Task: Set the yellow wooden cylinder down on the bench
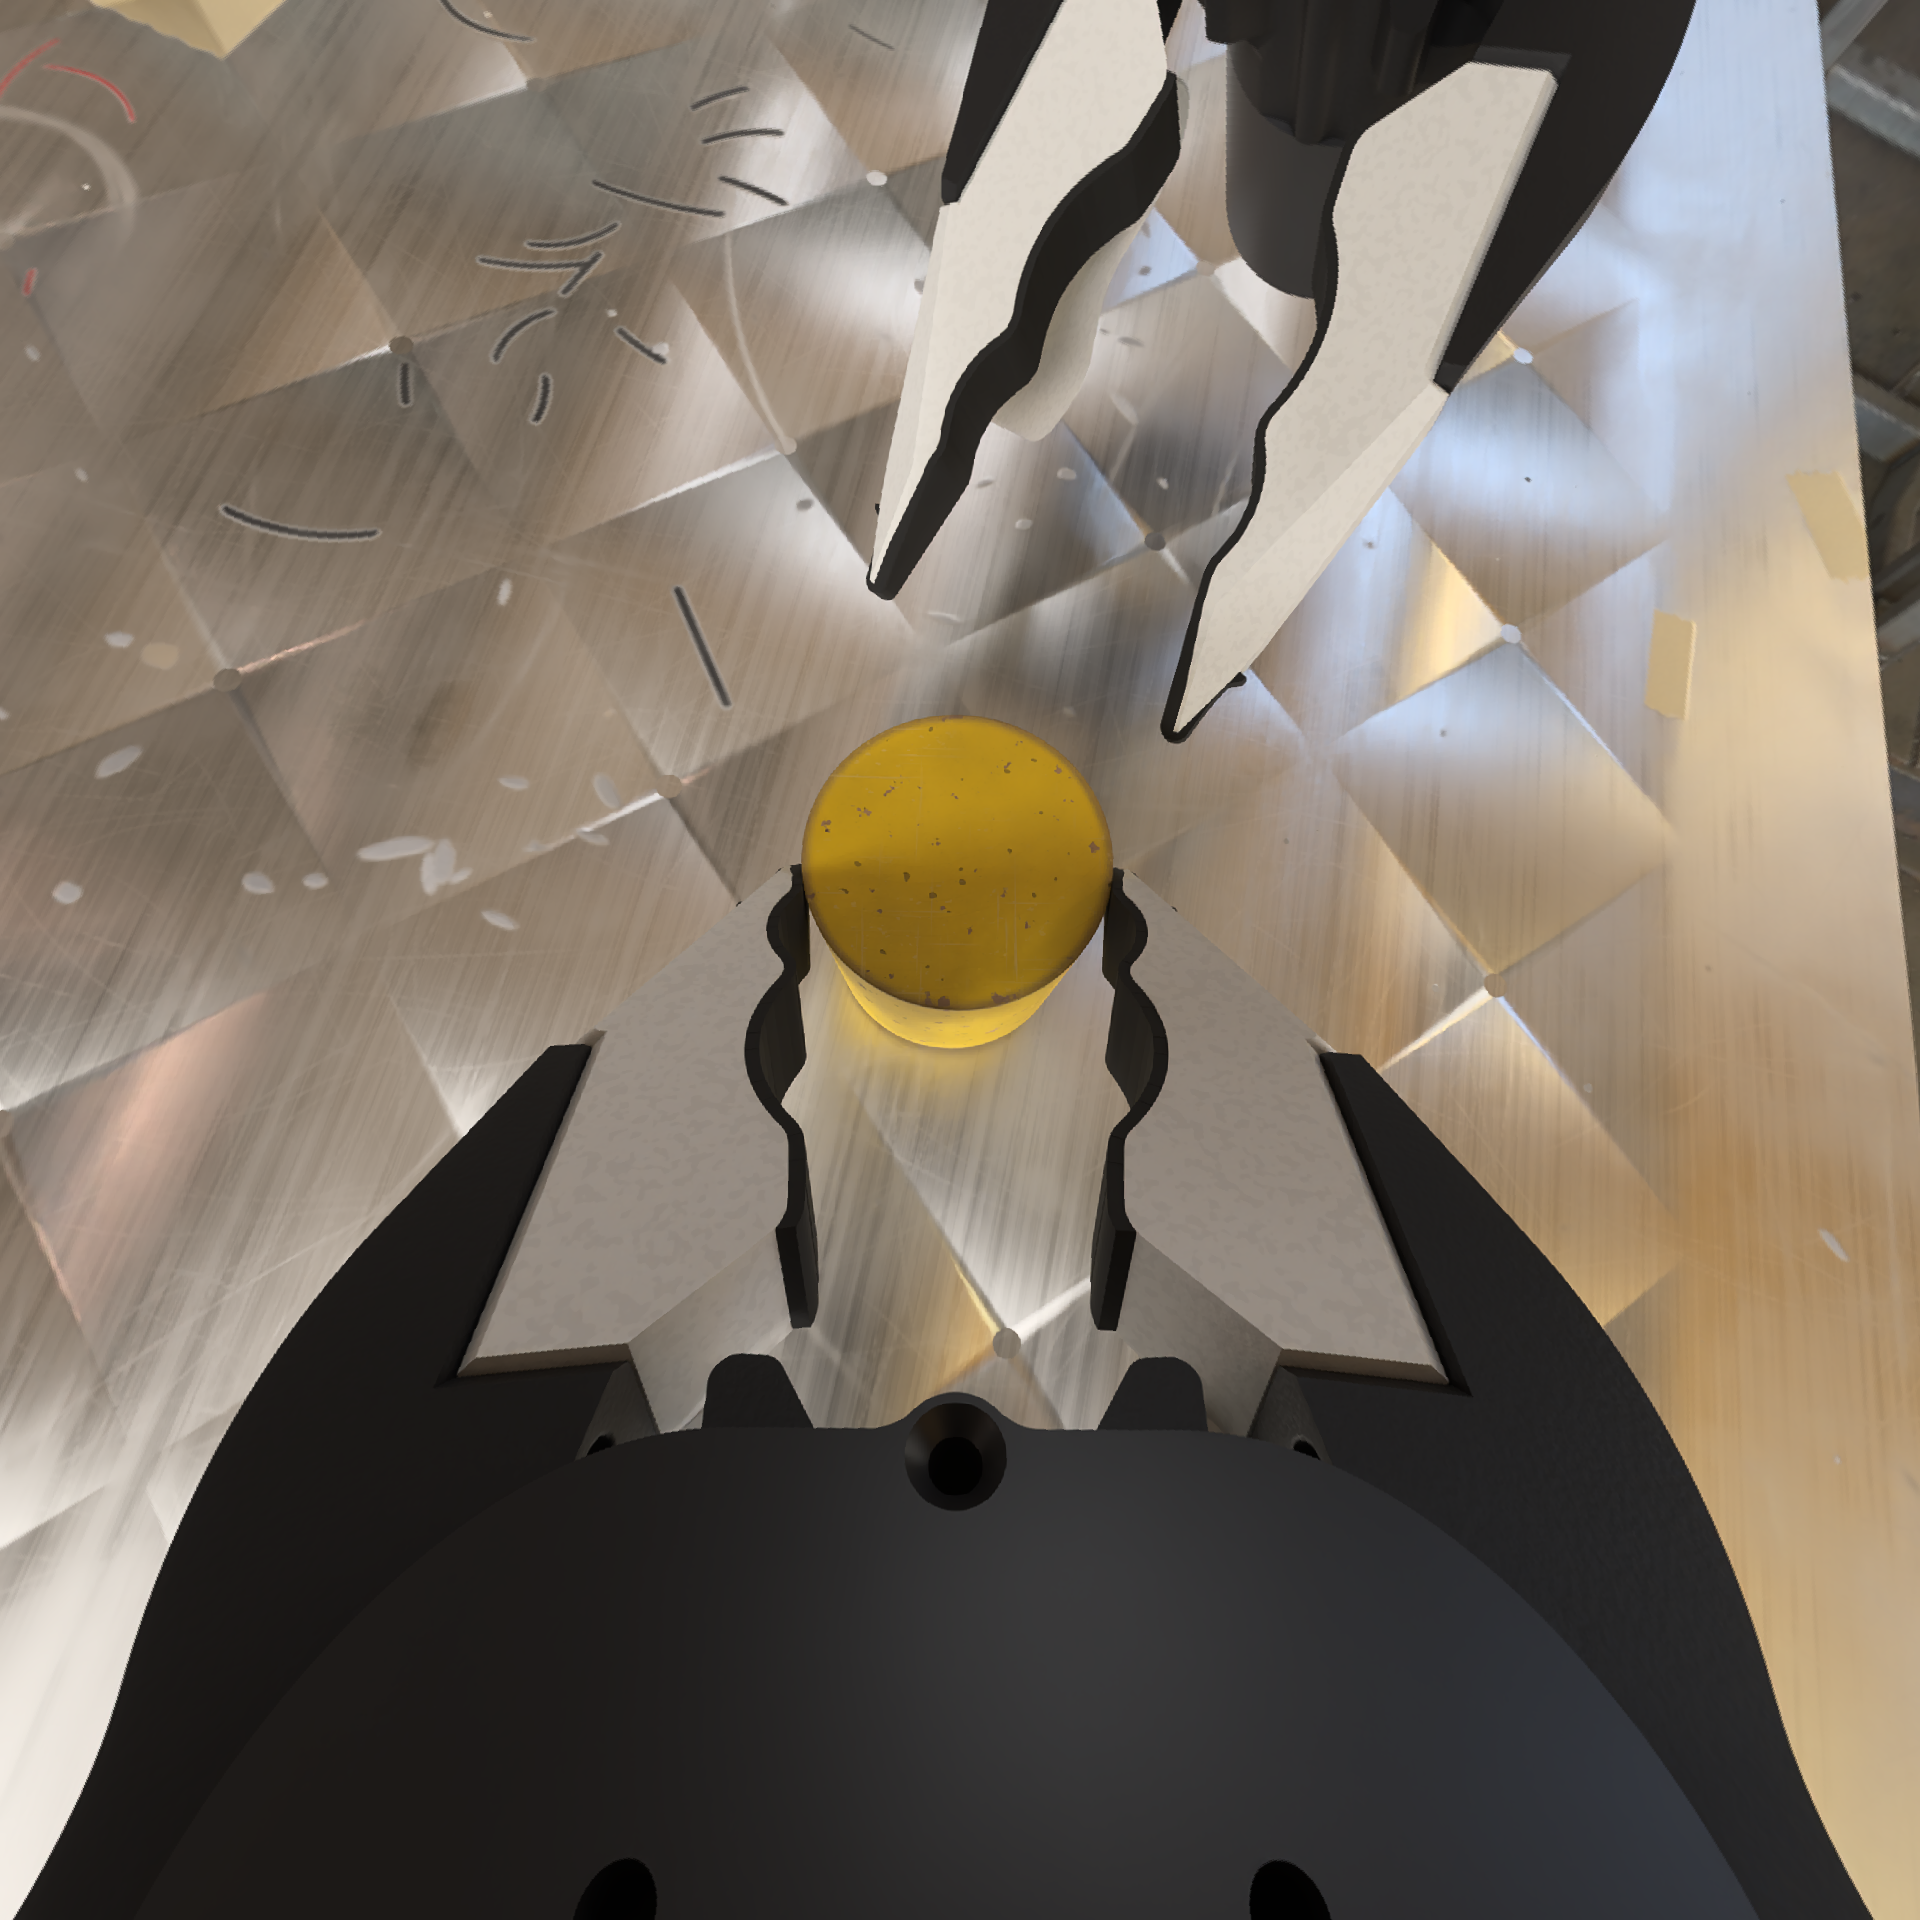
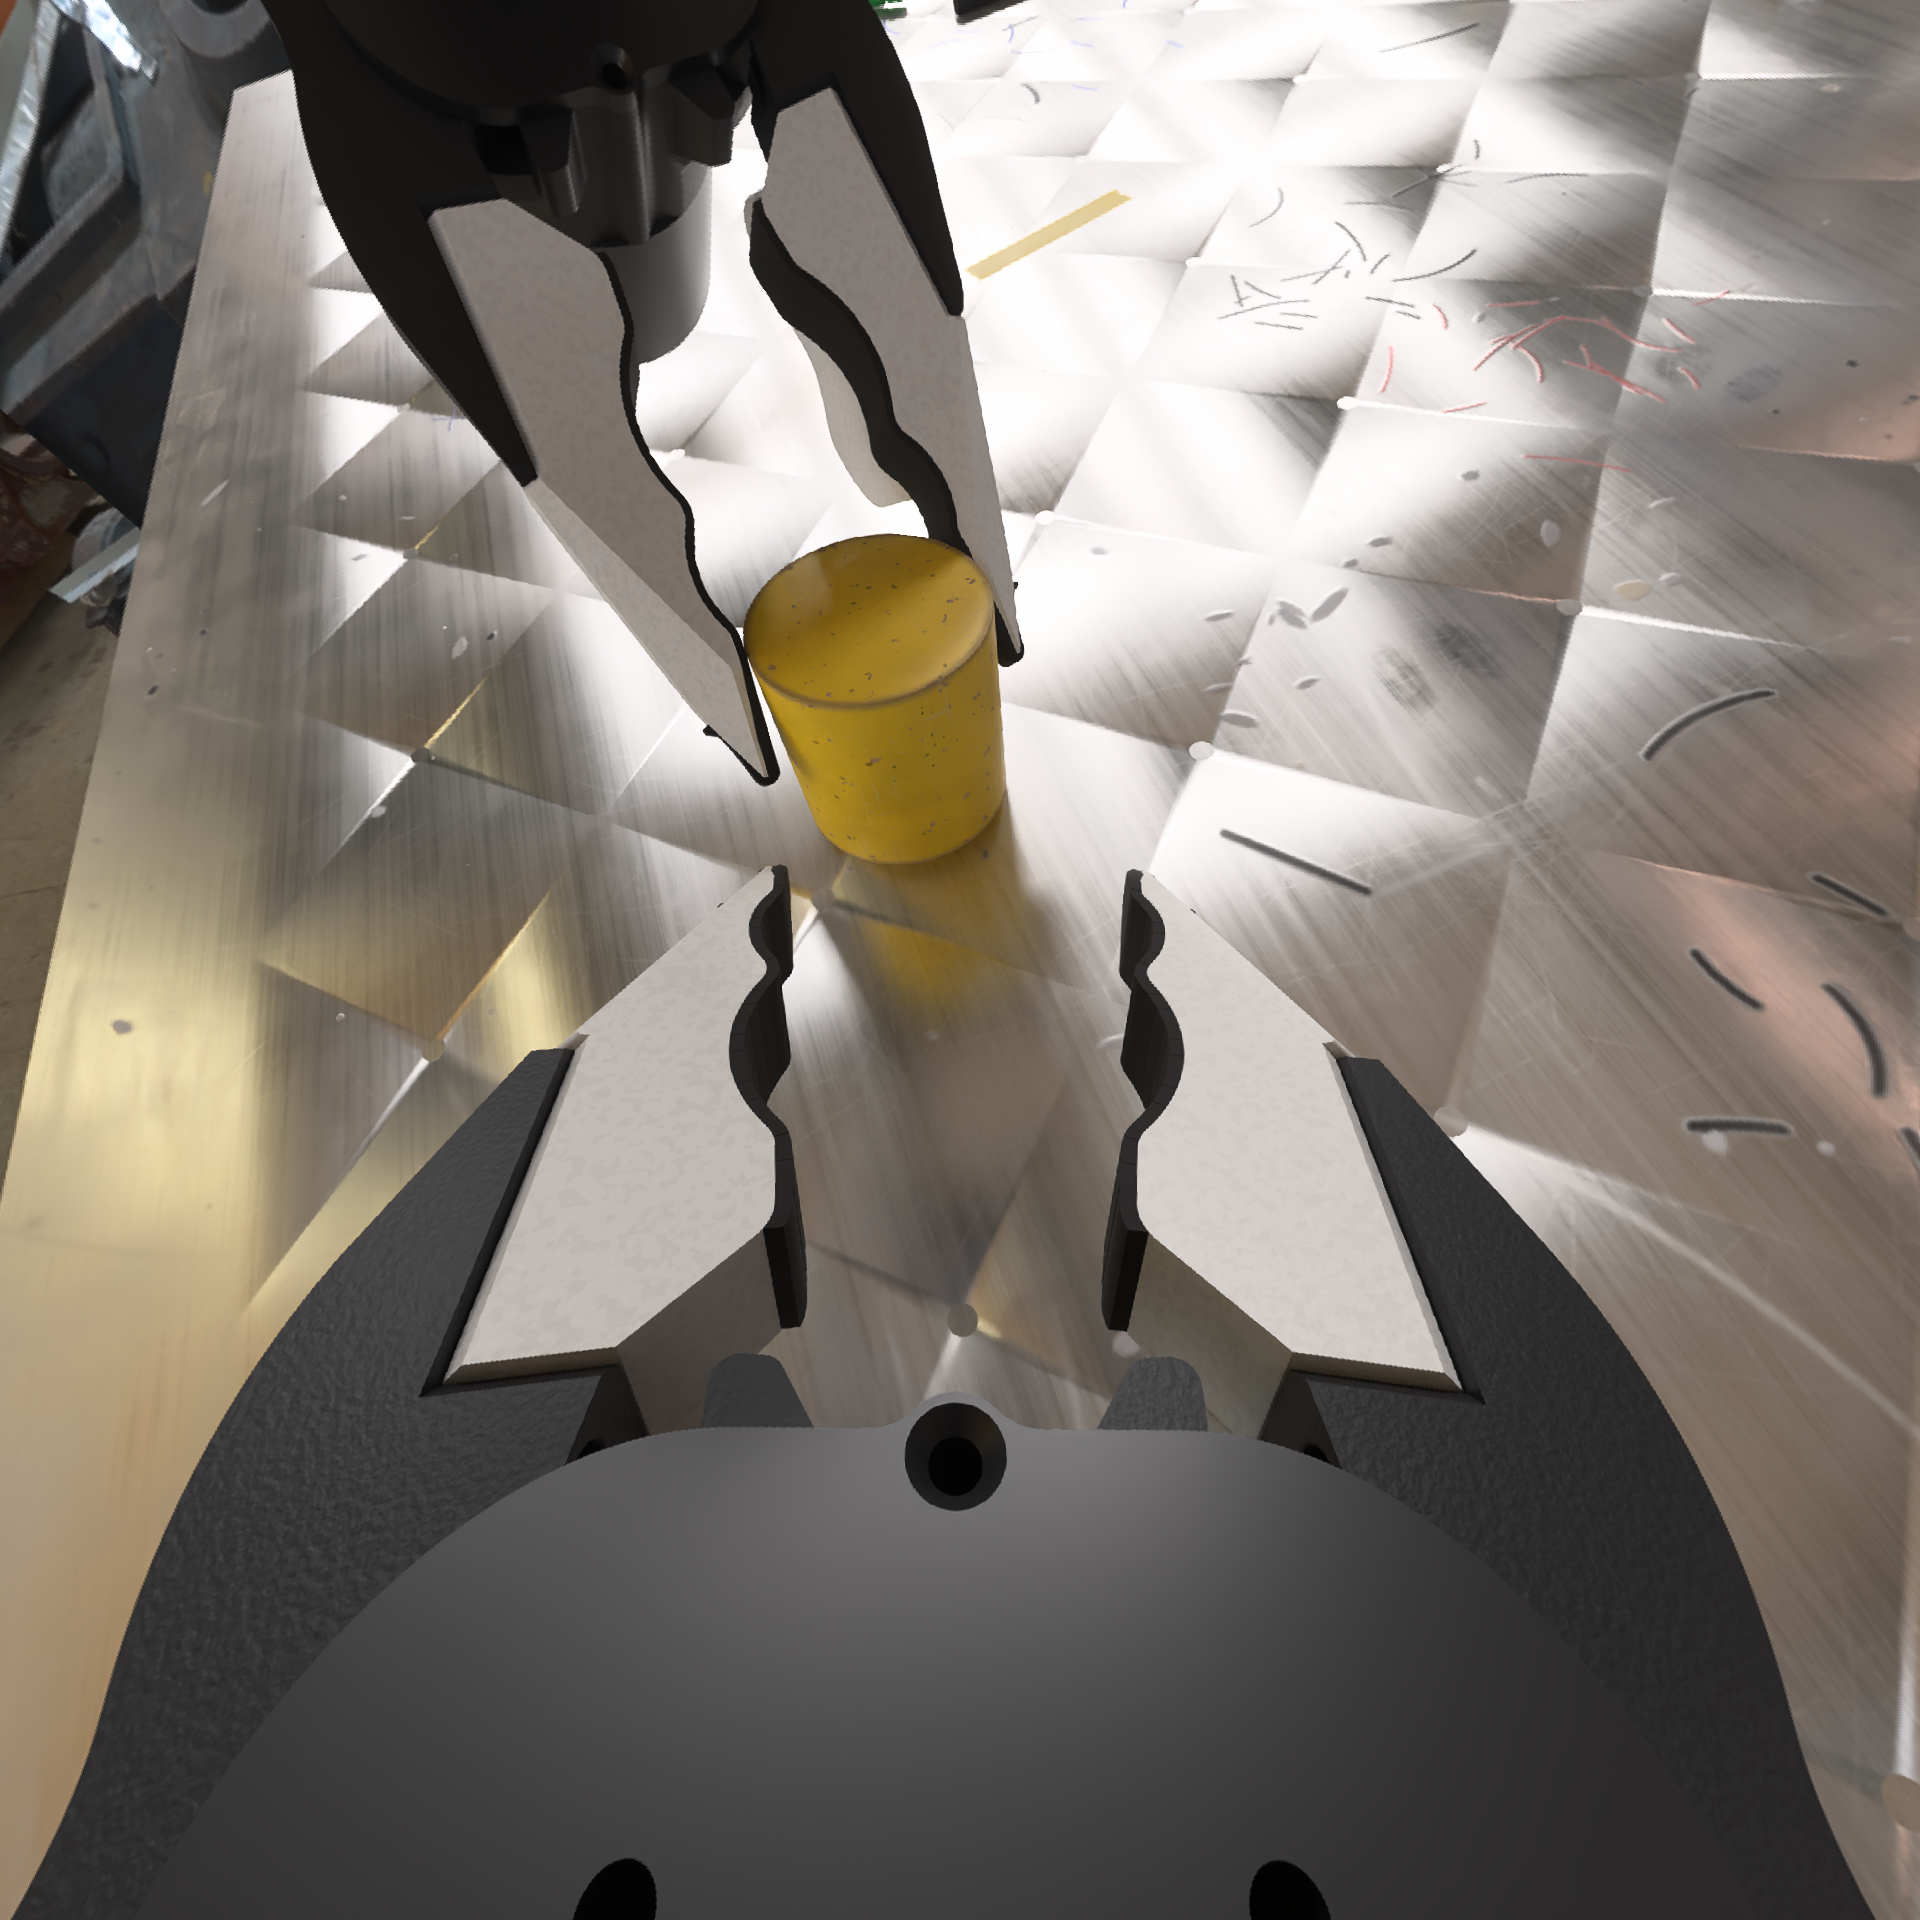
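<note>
The yellow wooden cylinder (image 1: 956, 862) stands upright with its base on the metal bench (image 1: 416, 1039). My left gripper (image 1: 956, 883) has its two fingertips against opposite sides of the cylinder near its top, shut on it. In the right wrist view the cylinder (image 2: 883, 727) shows resting on the bench (image 2: 1455, 727), with the left gripper (image 2: 886, 715) reaching down from above. My right gripper (image 2: 956, 883) is open and empty, just short of the cylinder. It also shows in the left wrist view (image 1: 1029, 663), beyond the cylinder.
The bench's long edge runs close by (image 1: 1849, 416), and in the right wrist view (image 2: 187, 520), with clutter (image 2: 62, 260) beyond it. Bits of tan tape (image 1: 1668, 665) and a tape strip (image 2: 1044, 234) lie flat. Dark and red scratch marks (image 2: 1558, 343) cover the surface.
</note>
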